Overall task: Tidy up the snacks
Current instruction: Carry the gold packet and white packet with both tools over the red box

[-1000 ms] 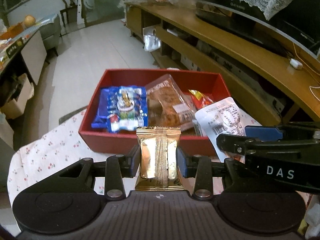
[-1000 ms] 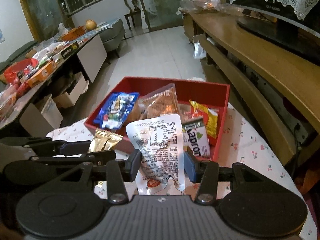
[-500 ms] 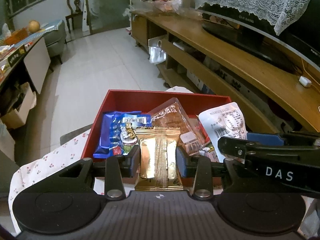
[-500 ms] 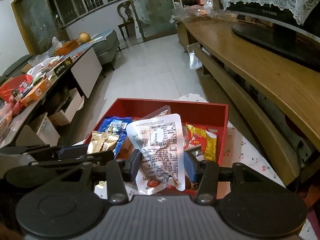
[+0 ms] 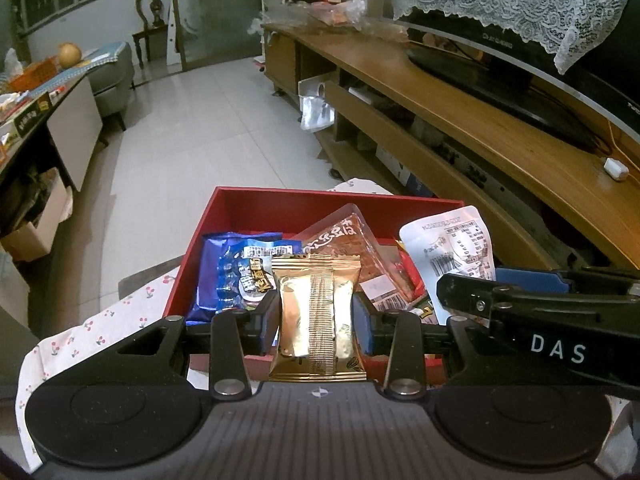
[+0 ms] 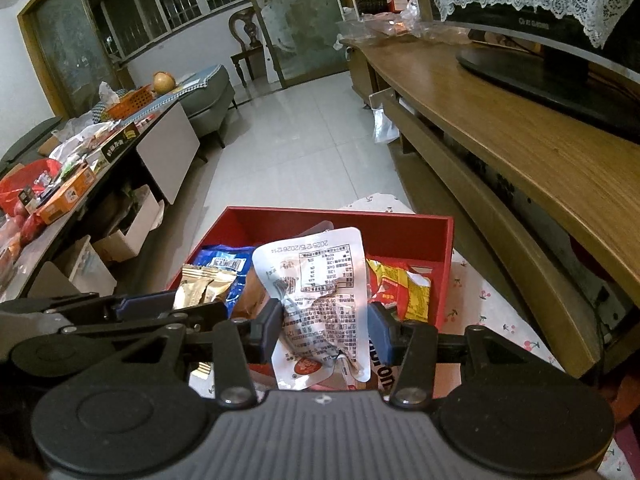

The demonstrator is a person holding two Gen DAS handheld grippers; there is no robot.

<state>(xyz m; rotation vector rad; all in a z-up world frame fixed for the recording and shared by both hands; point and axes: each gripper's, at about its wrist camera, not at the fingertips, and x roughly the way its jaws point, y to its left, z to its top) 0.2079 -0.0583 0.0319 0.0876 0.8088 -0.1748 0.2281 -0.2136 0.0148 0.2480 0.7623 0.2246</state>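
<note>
**Two grippers holding snack packs over a red box**

The left gripper (image 5: 316,312) is squeezing a gold snack pack (image 5: 316,316) between its two pads. The pack is standing upright, and its jaws are closed narrow on it. The right gripper (image 6: 326,330) is squeezing a white snack pouch (image 6: 320,300) with black print on it. The pouch is crinkling where the pads are pressing it.

Both packs are hanging just in front of the near wall of a red box (image 5: 240,208). The box is sitting on a white cloth with little cherries (image 5: 100,332). The two grippers are side by side and close together, so each one is showing up in the other's camera. In the left view, the black arm of the right gripper is blocking the right near corner of the box.

Inside the box, snacks are lying in a heap. One blue bag (image 5: 240,272) is lying on the left. One clear pack of brown snacks (image 5: 352,240) is leaning in the middle. One red and yellow bag (image 6: 400,288) is lying on the right. One small carton with dark letters (image 6: 382,372) is peeking out under the right gripper, and I cannot tell how it is lying.

Farther off, a long wooden TV stand (image 6: 520,148) is running along the right side. One TV with a lace cover (image 5: 520,12) is standing on it. On the left, a low table (image 6: 120,140) is crowded with boxes and bags. One wooden chair (image 6: 246,40) is standing far away by the glass door.
</note>
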